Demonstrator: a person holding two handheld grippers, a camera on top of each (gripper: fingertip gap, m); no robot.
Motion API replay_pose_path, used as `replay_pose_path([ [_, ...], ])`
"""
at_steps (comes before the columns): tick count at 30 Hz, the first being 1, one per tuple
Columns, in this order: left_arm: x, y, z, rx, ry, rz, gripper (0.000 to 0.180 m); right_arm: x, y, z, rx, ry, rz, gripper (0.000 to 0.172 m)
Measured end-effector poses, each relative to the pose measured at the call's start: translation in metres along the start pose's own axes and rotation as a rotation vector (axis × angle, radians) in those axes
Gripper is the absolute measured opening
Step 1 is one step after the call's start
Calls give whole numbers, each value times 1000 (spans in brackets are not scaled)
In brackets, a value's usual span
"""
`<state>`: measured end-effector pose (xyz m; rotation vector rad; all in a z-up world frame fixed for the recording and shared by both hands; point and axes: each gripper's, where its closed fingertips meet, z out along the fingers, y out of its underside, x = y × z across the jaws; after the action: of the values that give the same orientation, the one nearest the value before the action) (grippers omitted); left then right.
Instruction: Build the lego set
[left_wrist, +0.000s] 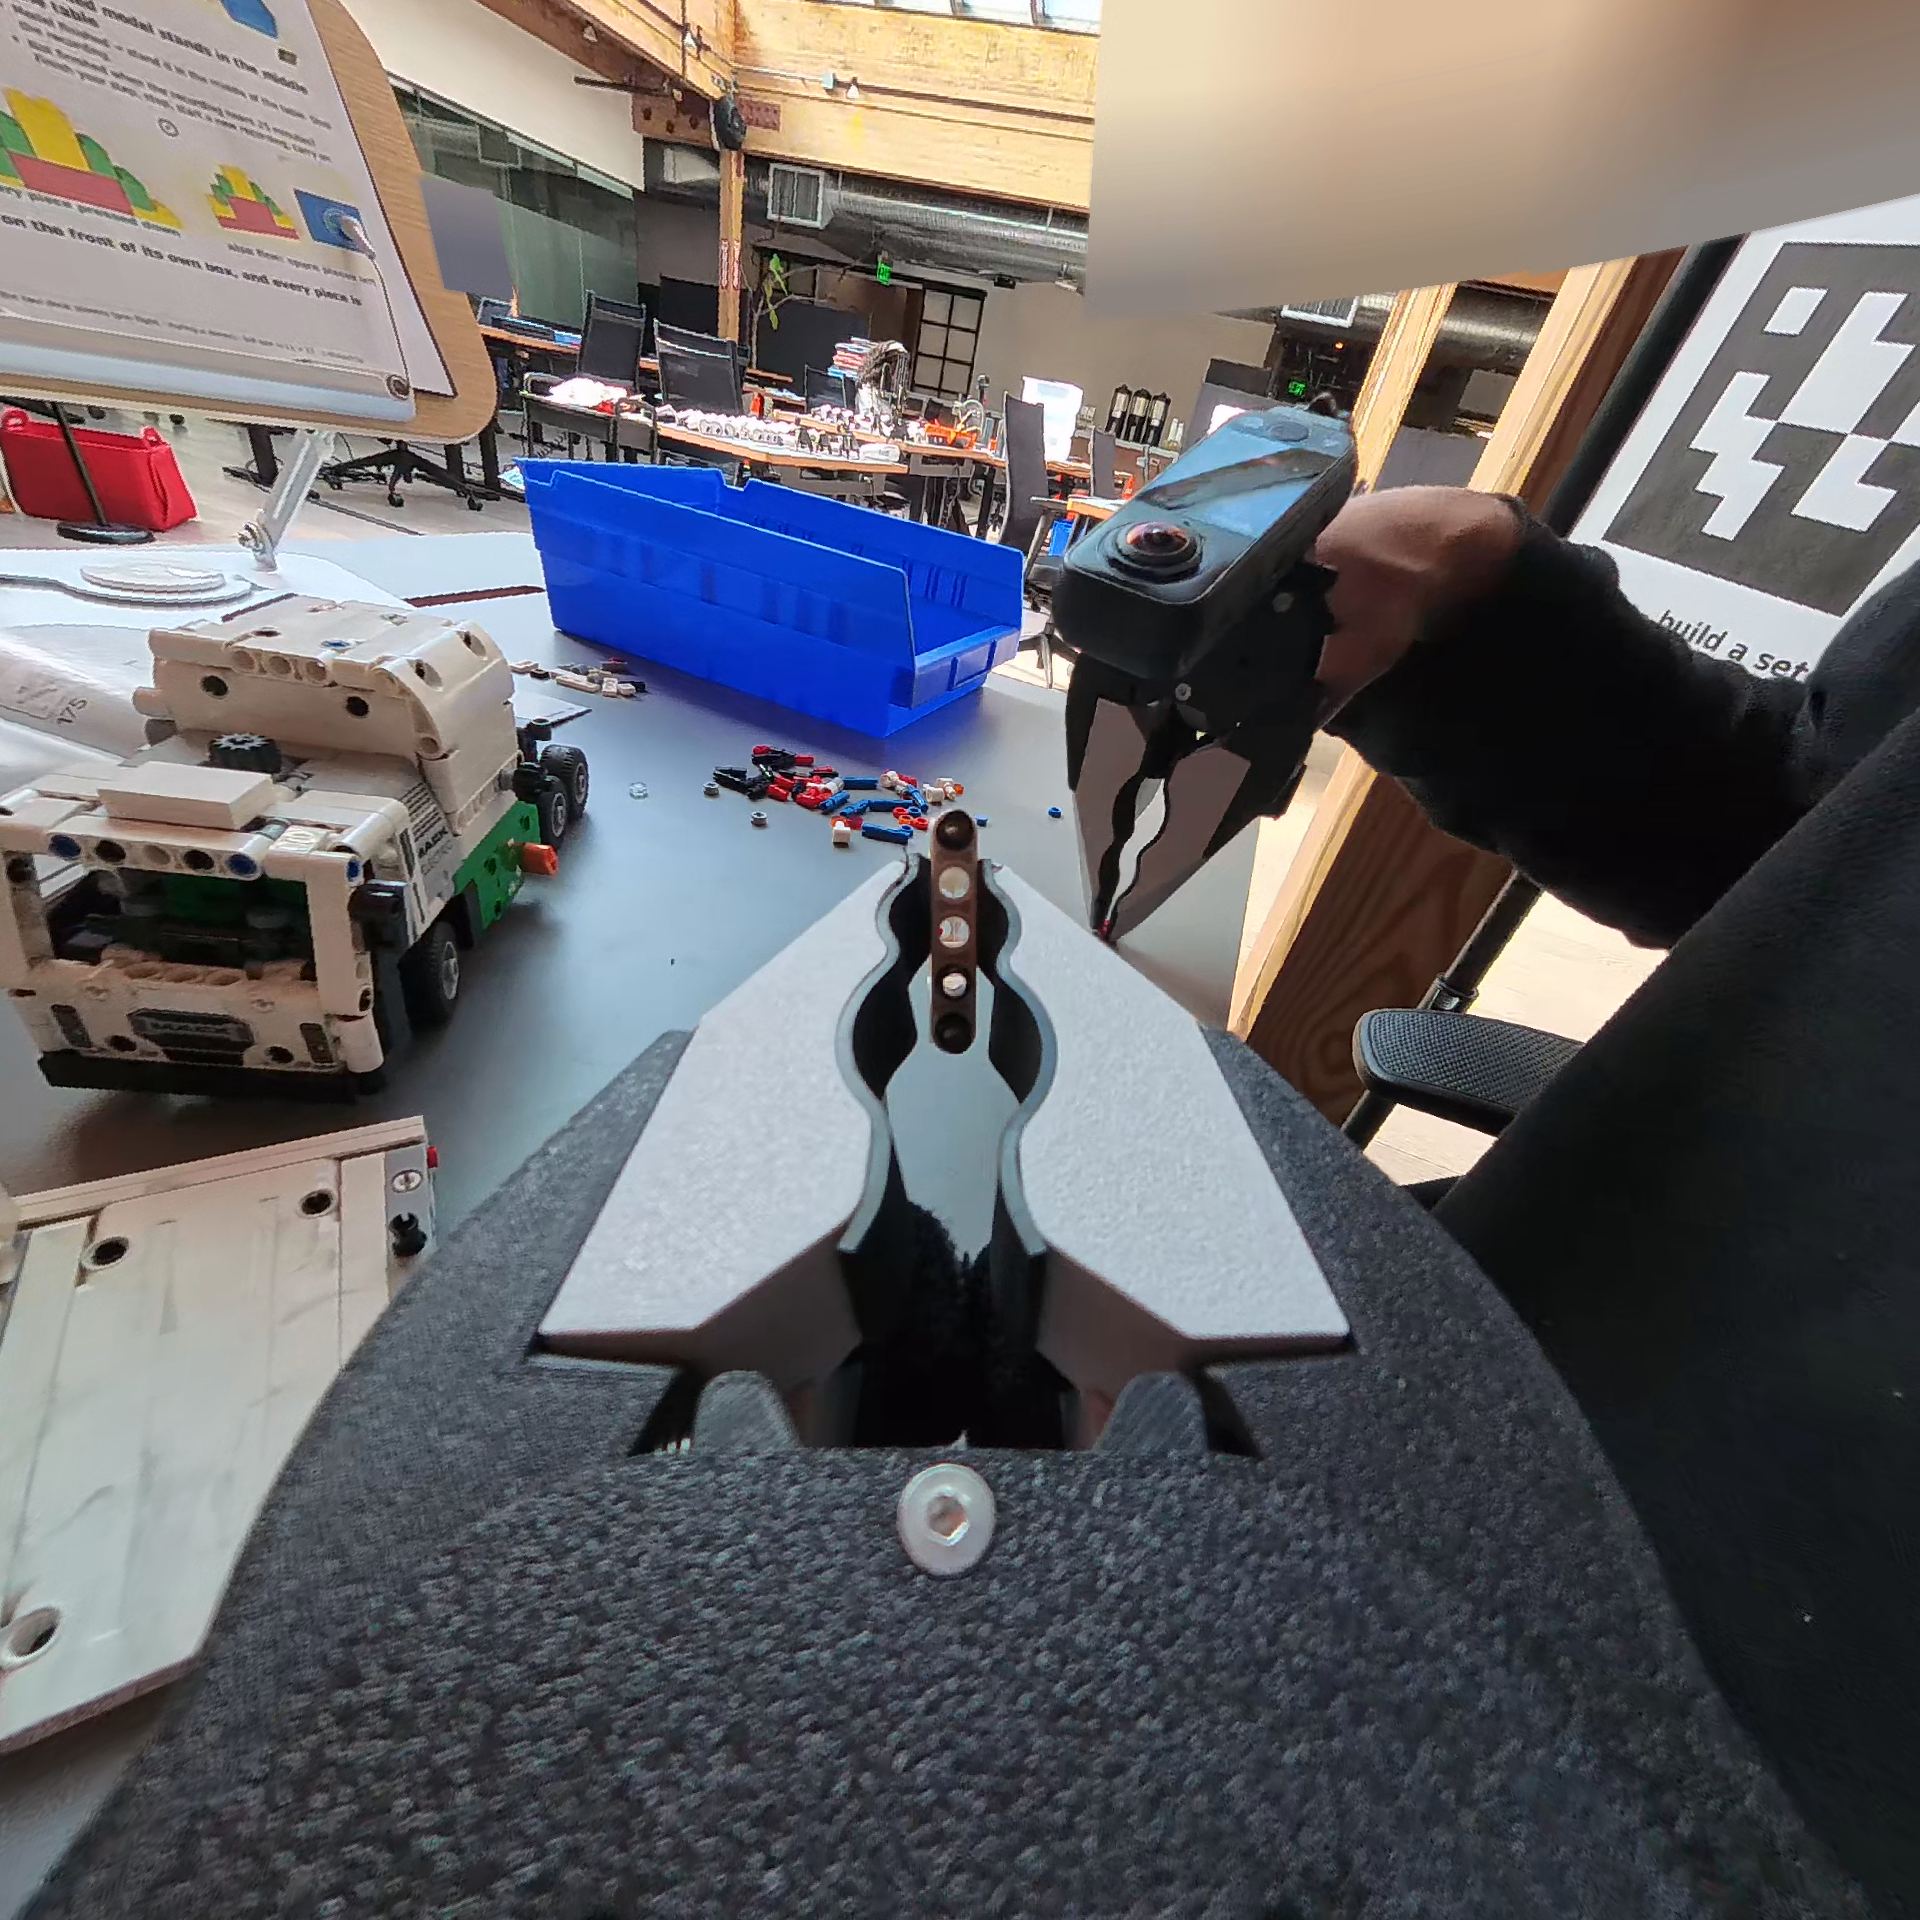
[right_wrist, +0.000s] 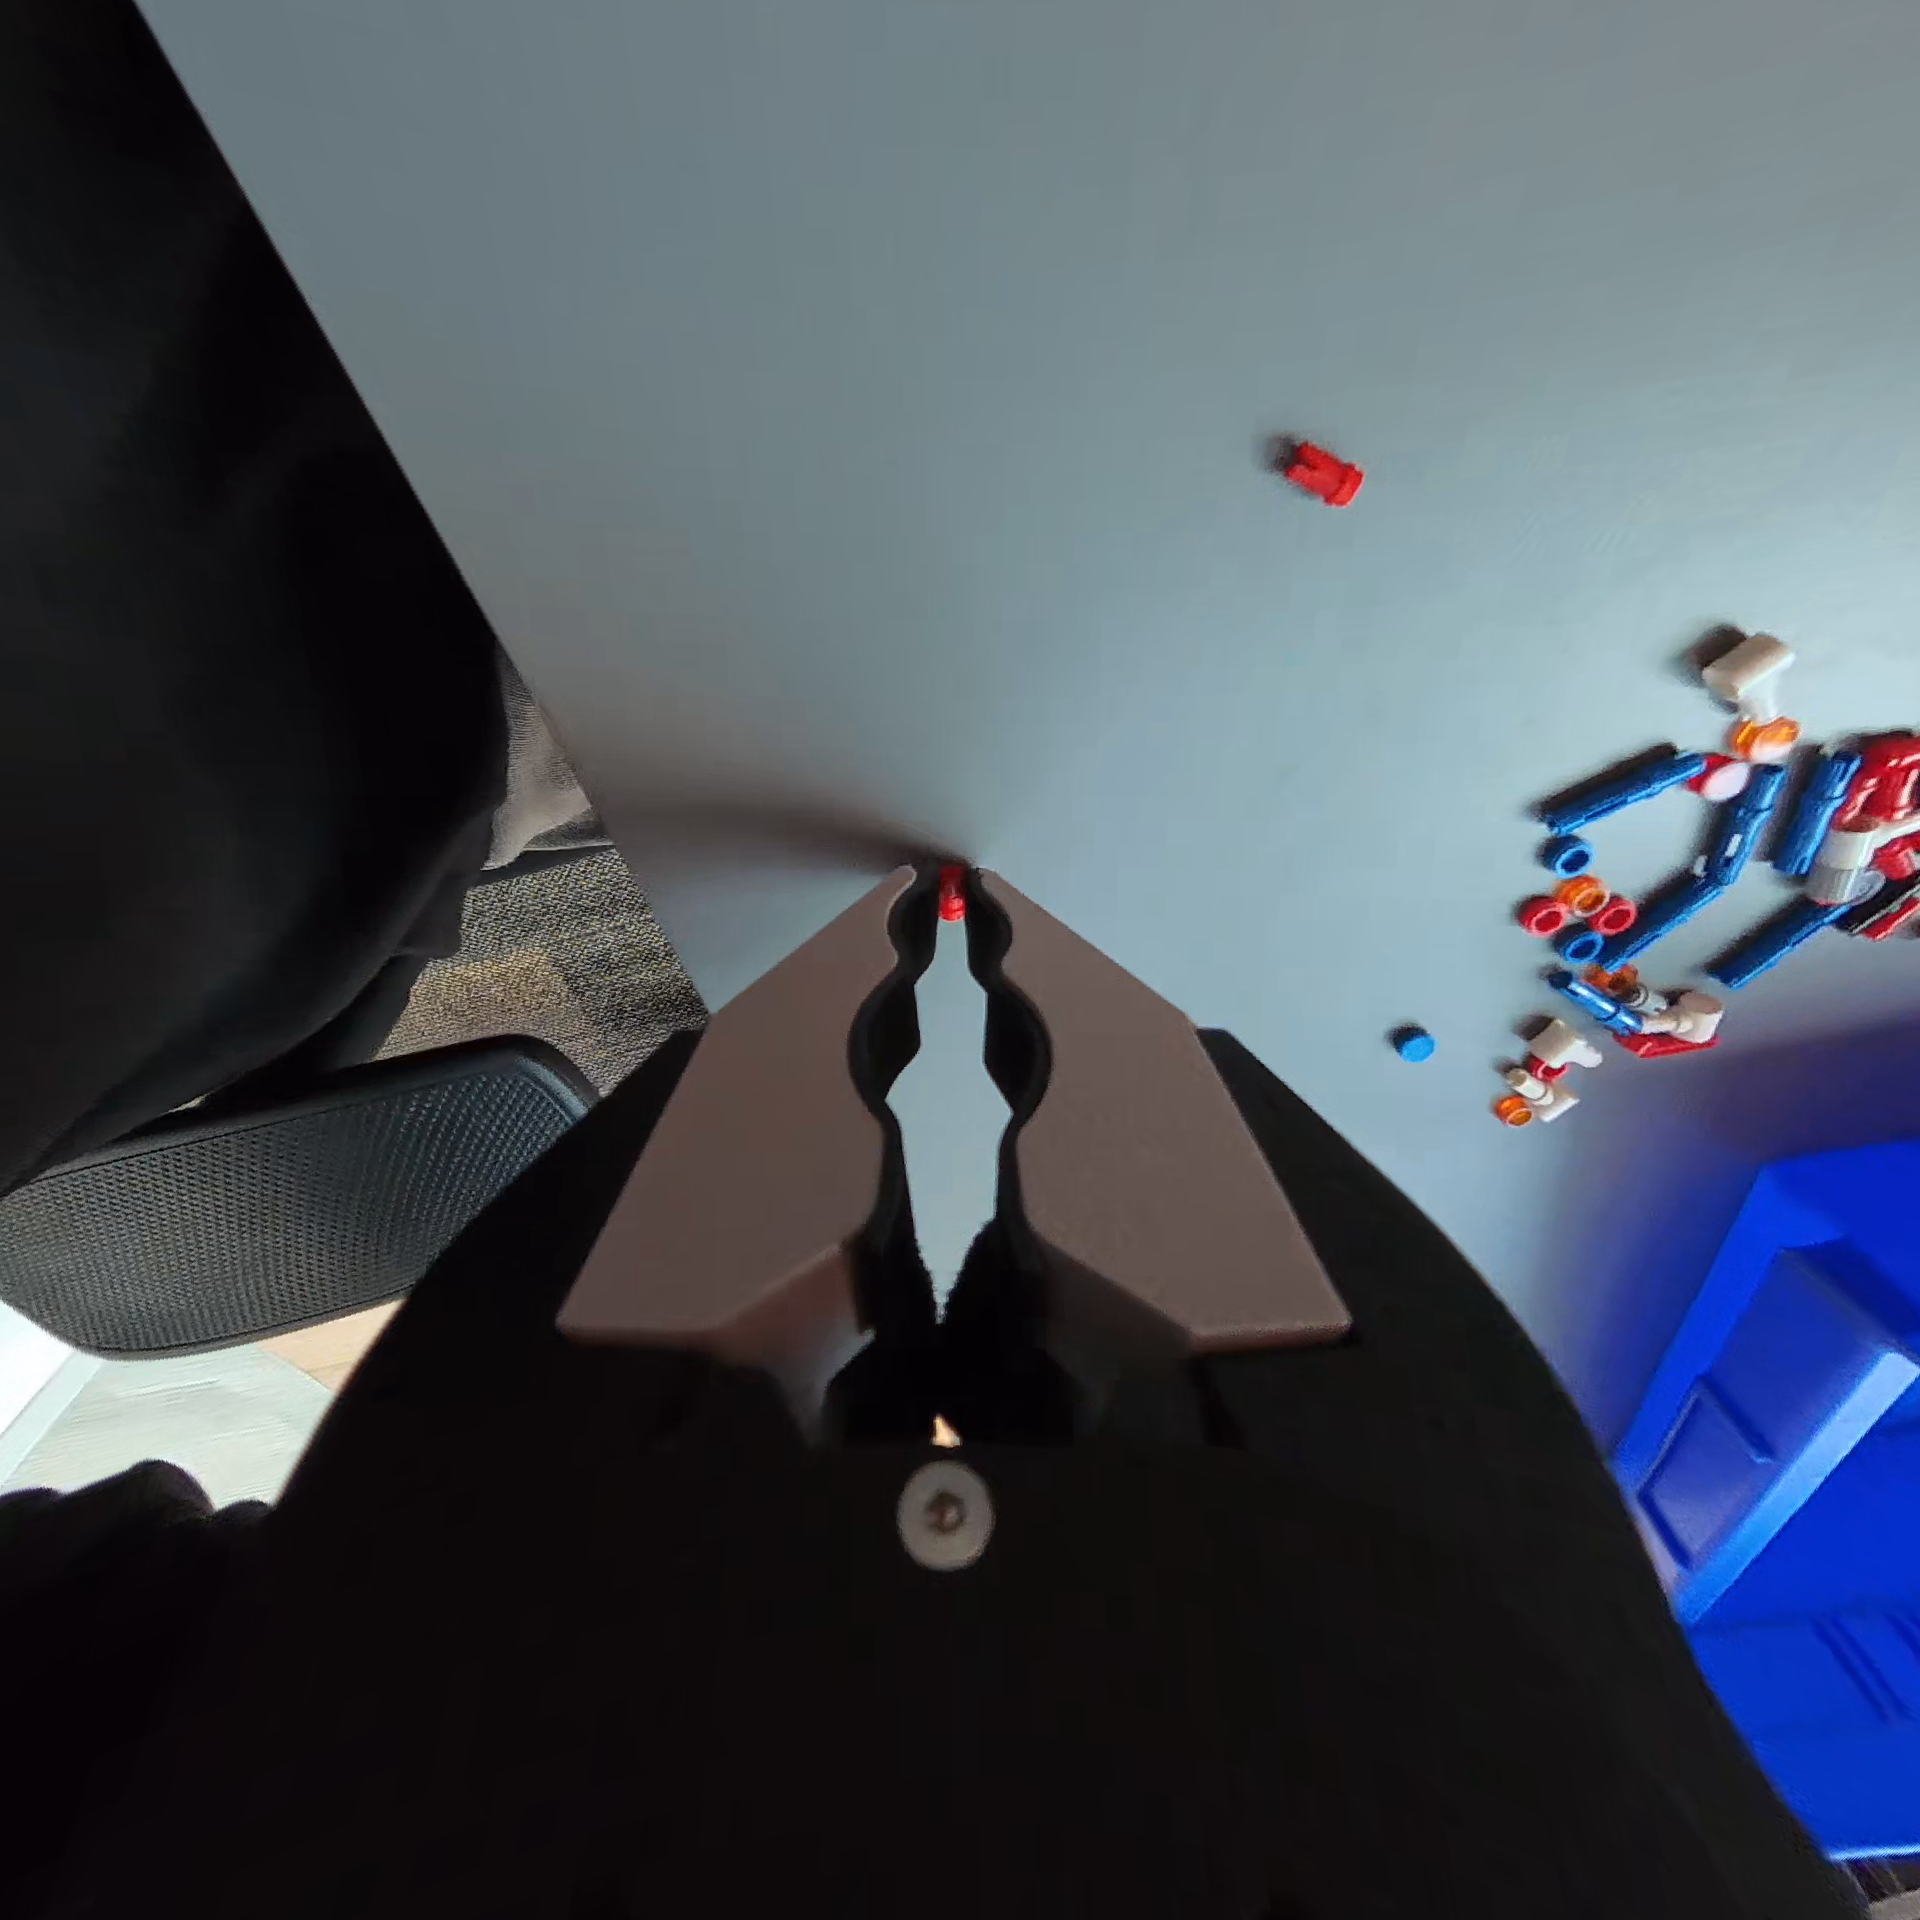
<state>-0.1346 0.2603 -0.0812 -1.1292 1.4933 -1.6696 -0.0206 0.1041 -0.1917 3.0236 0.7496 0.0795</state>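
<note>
The left tongs hold a dark brown beam with five holes upright between their fingertips, above the grey table. The right tongs, held in a hand near the table's right edge, point down at the tabletop and pinch one small red peg between their tips, close to the surface. One more red peg lies alone on the bare table, and a single blue round stud lies apart from a loose heap of small parts in blue, red, white, orange and black, too many and too tangled to count. One blue bin stands behind that heap toward the far edge. One white and green toy truck stands at the left side, with a metal plate at the near-left corner. An instruction sheet on a stand rises at the far-left corner. A chair armrest juts beyond the right edge.
</note>
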Motion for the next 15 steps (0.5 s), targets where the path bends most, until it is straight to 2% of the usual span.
replay_pose_path([
  [1,0,0,0,1,1,0,5,3,-4,0,3,8,-13,3],
  [8,0,-2,-2,12,13,-18,5,11,-19,-2,113,20,7,14],
  [12,-2,-3,-3,20,23,-43,5,12,-20,-13,317,73,69,18],
  [15,-3,-4,-4,27,30,-64,5,18,-14,-19,548,128,189,17],
])
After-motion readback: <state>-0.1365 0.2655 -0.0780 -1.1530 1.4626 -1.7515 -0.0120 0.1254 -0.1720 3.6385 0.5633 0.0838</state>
